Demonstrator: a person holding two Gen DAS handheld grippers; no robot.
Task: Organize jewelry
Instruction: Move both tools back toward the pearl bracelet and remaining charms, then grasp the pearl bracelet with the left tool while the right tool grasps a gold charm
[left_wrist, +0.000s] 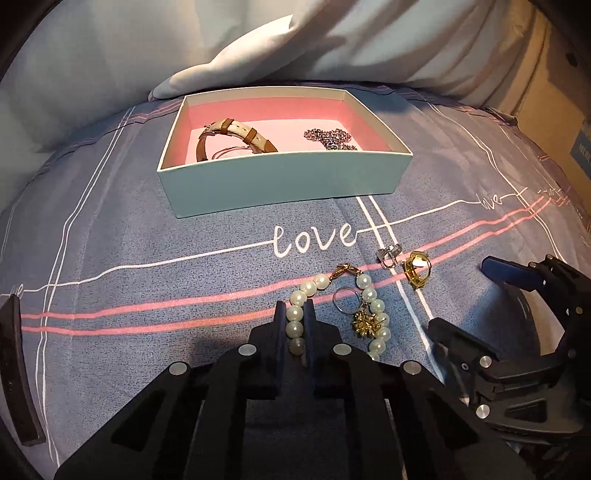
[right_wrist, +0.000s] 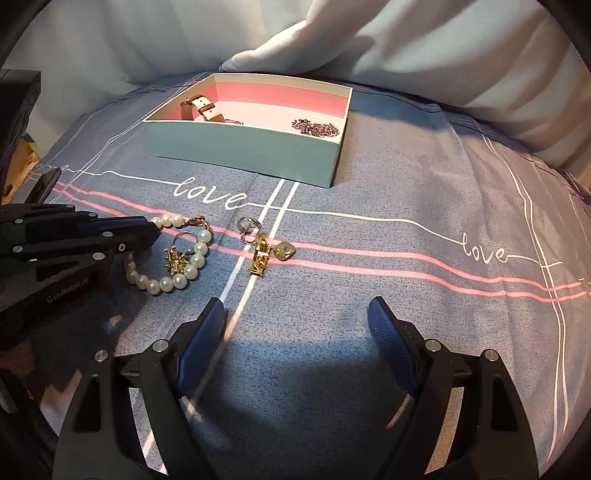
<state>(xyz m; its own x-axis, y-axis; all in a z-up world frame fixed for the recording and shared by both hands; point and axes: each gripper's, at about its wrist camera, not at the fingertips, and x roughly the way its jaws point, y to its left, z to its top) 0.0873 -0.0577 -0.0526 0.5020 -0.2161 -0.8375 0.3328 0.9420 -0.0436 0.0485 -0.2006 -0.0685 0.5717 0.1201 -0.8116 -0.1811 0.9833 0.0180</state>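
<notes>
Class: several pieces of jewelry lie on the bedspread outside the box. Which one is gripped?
The pearl bracelet: the left gripper is shut on its beads. The gold ring and silver earring lie untouched.

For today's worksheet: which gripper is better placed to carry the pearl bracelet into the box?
Left. The left gripper is shut on the pearl bracelet; the right gripper is open and holds nothing. The box lies ahead.

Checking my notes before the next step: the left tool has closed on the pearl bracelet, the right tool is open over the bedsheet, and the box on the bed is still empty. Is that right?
Not quite: the box is not empty. The left wrist view shows a watch and a chain already inside. The rest holds: the left tool grips the pearl bracelet, and the right tool is open over the bedsheet.
</notes>
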